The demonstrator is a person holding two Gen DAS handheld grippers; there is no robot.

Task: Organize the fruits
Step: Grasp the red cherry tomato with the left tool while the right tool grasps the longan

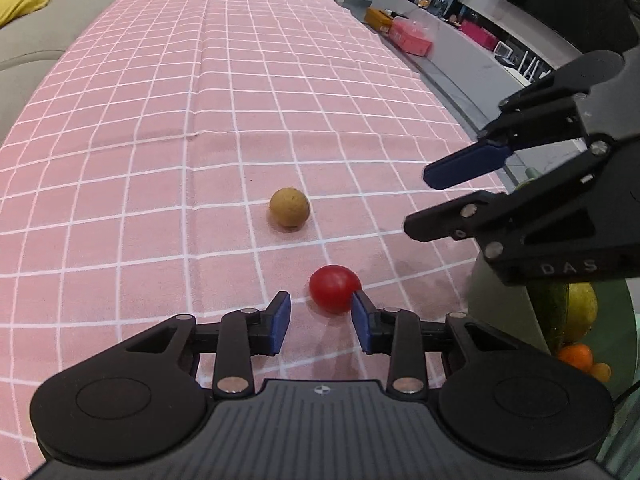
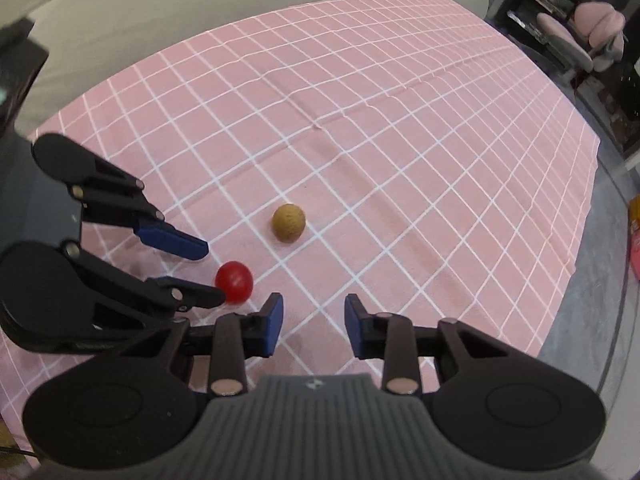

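A table covered with a pink checked tablecloth (image 1: 160,128) fills both views, with a beige sofa (image 1: 36,36) beyond its far left side.

At the left, the left gripper (image 1: 321,317) angles down toward the cloth. Its blue-padded jaws stand apart with nothing between them. A small red fruit (image 1: 335,289) lies on the cloth just ahead of the jaws; the tip of the right-hand finger appears to touch its side, while the other finger is clear of it.

Beyond the red fruit, near the middle of the cloth, sits a round tan fruit (image 1: 289,213), apart from both grippers.

At the right, the right gripper (image 2: 313,319) also tilts down over bare cloth, its jaws spread and holding nothing.

At the far right edge, a pale green bowl (image 1: 496,300) holds yellow and orange fruits (image 1: 582,336).
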